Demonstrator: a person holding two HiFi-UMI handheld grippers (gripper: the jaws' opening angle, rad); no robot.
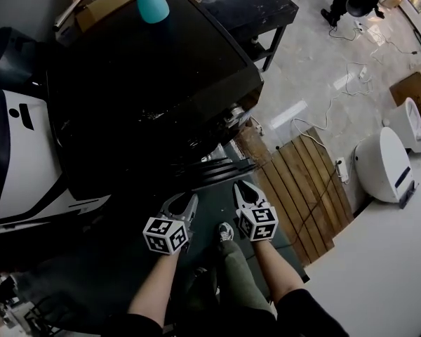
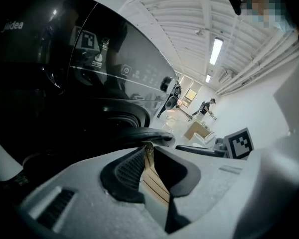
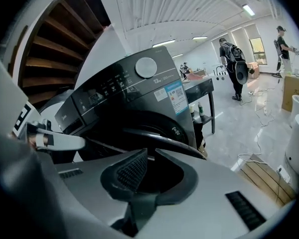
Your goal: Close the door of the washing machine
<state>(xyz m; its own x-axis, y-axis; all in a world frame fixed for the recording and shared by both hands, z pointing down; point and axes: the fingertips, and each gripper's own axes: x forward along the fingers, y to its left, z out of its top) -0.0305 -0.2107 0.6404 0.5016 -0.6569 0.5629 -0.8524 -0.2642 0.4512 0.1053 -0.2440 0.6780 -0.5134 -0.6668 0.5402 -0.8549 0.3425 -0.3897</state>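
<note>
The washing machine (image 1: 147, 83) was a black, glossy front-loader filling the head view from 9 o'clock to 12 o'clock. Its door (image 1: 224, 168) stood swung out from the front at about 5 o'clock of the lid, just ahead of both tools. The door looked like a round, dark hoop with a smooth, shiny rim. In the right gripper view that rim arched just beyond the jaw tips, at 12 o'clock. The left hand-held gripper (image 1: 183, 201) had its jaws narrow, with only a sliver between the tips and nothing in it, and pale wooden slats showed through the gap. The right hand-held gripper (image 1: 243, 188) was a little wider, also empty, and the rim lay past its tips, not between them. The door would likely be stiff and fairly heavy, yet would swing freely on its hinge. Its polished rim would probably slip out of a pinch. A push seemed the better way to move it: jaw tips laid flat against the outer face near the free edge, away from the hinge. A firm last press would likely be needed for the latch to catch. Which side carried the hinge could not be told.
</note>
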